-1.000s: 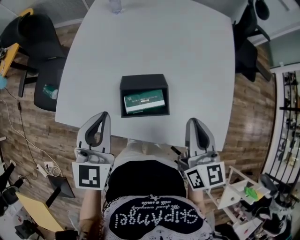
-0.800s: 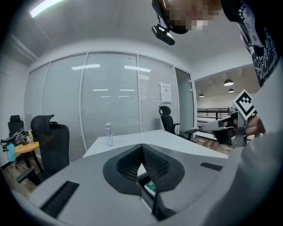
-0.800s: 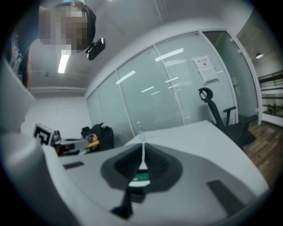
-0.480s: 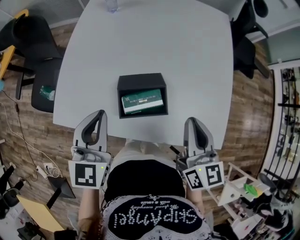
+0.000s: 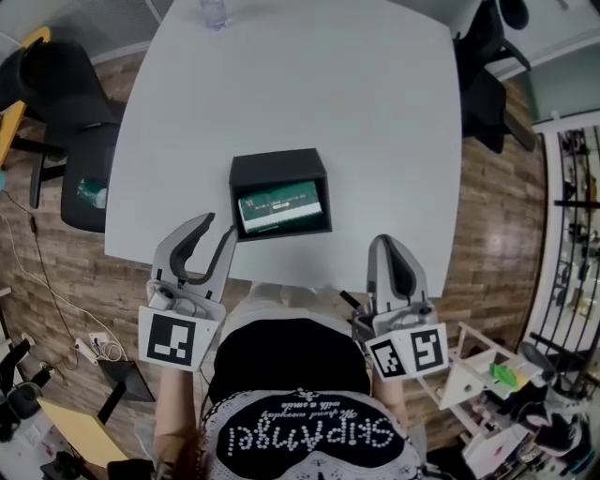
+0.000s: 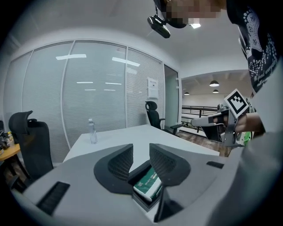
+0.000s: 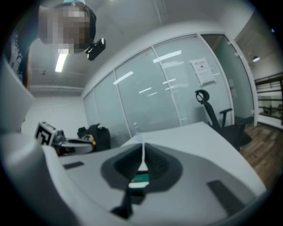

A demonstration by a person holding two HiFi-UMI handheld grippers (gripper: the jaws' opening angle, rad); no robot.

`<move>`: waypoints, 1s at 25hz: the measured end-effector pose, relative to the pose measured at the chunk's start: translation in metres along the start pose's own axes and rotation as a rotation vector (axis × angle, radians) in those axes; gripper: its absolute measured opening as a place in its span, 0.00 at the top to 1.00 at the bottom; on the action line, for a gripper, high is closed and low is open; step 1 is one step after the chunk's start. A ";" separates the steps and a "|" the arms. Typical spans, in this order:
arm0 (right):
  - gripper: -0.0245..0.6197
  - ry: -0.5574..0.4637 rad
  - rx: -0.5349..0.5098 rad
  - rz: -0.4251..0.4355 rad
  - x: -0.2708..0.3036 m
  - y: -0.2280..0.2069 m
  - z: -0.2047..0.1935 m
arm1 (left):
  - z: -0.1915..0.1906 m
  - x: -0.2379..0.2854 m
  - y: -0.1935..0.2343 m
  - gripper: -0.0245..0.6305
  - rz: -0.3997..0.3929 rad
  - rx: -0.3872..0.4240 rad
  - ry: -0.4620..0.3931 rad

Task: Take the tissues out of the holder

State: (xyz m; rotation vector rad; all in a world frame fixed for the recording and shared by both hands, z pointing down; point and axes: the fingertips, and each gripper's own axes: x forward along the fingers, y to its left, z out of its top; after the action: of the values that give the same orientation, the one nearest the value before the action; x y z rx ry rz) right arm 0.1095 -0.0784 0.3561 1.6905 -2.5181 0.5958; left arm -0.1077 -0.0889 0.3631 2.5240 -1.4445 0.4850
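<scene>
White tabletop (image 5: 300,94) fills most of the head view, set over wood flooring, with a black chair (image 5: 70,84) off its 9 o'clock side and a water bottle (image 5: 212,11) at the far 12 o'clock edge. The left gripper (image 5: 220,225) hovers over the near edge, at about 7 o'clock from the holder (image 5: 277,167). Its jaws have just been opening and stand narrowly apart, with nothing between the pads, aimed toward the box. That black open-topped holder sits toward the table's 6 o'clock edge. The tissues (image 5: 281,208), a green and white pack, lie flat in its near half, not yet lifted. The right gripper (image 5: 390,242) waits at about 4 o'clock from the holder, jaws pressed together and empty, just off the table edge.

The main risk, as I judge it, is the gap: the left jaws look too narrow to span the pack, so a reach now could shove it or clip the holder's near wall. Nothing braces the box, so a snug pack could drag the holder up with it or slide it toward the near edge. A shallow pinch on a slick wrapper may also slip
</scene>
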 end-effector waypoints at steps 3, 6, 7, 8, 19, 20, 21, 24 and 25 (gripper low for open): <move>0.91 0.001 0.003 -0.010 0.000 -0.005 0.001 | -0.003 0.013 -0.011 0.71 -0.067 0.051 0.038; 0.91 0.002 0.009 -0.019 0.000 -0.010 0.001 | -0.008 0.028 -0.022 0.64 -0.145 0.086 0.071; 0.91 0.002 0.011 -0.023 0.000 -0.011 0.001 | -0.011 0.034 -0.025 0.62 -0.165 0.097 0.080; 0.91 0.003 0.013 -0.026 0.001 -0.013 0.000 | -0.014 0.039 -0.028 0.61 -0.184 0.109 0.089; 0.91 0.034 0.036 -0.082 0.001 -0.034 -0.007 | -0.060 0.091 -0.053 0.52 -0.361 0.184 0.212; 0.91 0.037 0.038 -0.086 0.000 -0.035 -0.007 | -0.065 0.095 -0.056 0.52 -0.375 0.186 0.226; 0.91 0.040 0.041 -0.089 -0.001 -0.036 -0.007 | -0.070 0.098 -0.058 0.52 -0.386 0.189 0.241; 0.91 0.050 0.046 -0.098 -0.001 -0.040 -0.008 | -0.091 0.106 -0.061 0.50 -0.407 0.202 0.301; 0.91 0.054 0.048 -0.101 -0.001 -0.041 -0.009 | -0.098 0.109 -0.062 0.50 -0.410 0.209 0.321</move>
State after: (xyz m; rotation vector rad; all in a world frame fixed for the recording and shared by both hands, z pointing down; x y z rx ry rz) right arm 0.1457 -0.0878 0.3759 1.7793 -2.3848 0.6881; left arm -0.0212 -0.1125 0.4947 2.6412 -0.7734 0.9470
